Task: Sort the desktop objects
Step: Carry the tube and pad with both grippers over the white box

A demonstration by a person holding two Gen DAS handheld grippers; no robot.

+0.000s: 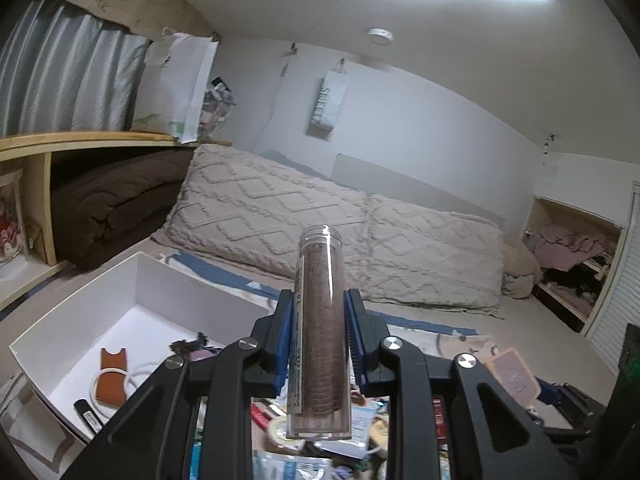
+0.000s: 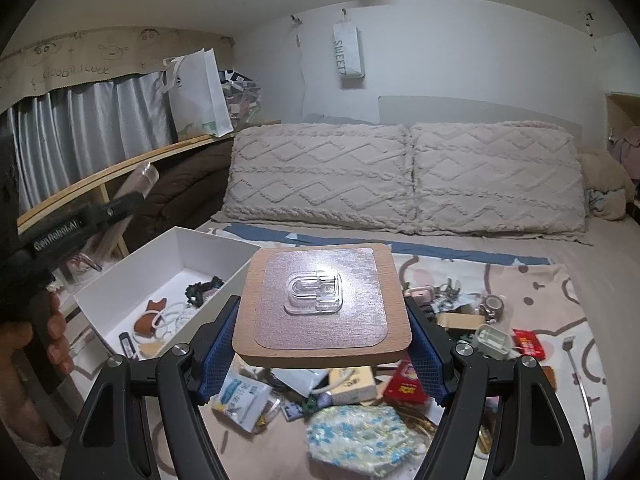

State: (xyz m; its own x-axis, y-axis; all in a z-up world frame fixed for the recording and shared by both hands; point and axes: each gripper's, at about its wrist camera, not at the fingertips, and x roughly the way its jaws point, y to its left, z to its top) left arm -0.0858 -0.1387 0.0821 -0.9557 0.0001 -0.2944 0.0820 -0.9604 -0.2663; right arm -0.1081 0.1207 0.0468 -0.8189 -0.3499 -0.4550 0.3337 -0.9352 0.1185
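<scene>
Left gripper (image 1: 318,336) was closed on a clear plastic tube (image 1: 319,332) filled with brownish material. The blue pads (image 1: 285,332) pressed on both sides of the tube about halfway along it. The tube stood nearly upright between the jaws, open threaded end up, a white label strip running down its left side. It was held in the air above the bed, clear of the clutter below.

Right gripper (image 2: 322,340) was clamped across a flat wooden board (image 2: 320,344) — rounded corners, held roughly level by its two side edges. A clear adhesive sheet (image 2: 320,300) covered most of the top face, with a transparent plastic hook (image 2: 314,292) at its centre.

A white box (image 2: 216,256) sat on the bed to the left, open-topped. Inside it: a brown leather piece (image 2: 150,316), white rings (image 2: 176,314), a dark tangled item (image 2: 202,288), a small black stick (image 2: 126,342).

In the right wrist view, the left gripper showed at the left edge, held by a hand (image 2: 36,344) — the tube's tip projected above the box side.

Loose items lay on the patterned blanket (image 2: 552,280) under the board: a floral face mask (image 2: 360,436), red packets (image 2: 406,386), a roll of tape (image 2: 491,306). Two beige textured pillows (image 2: 400,172) lay behind.
</scene>
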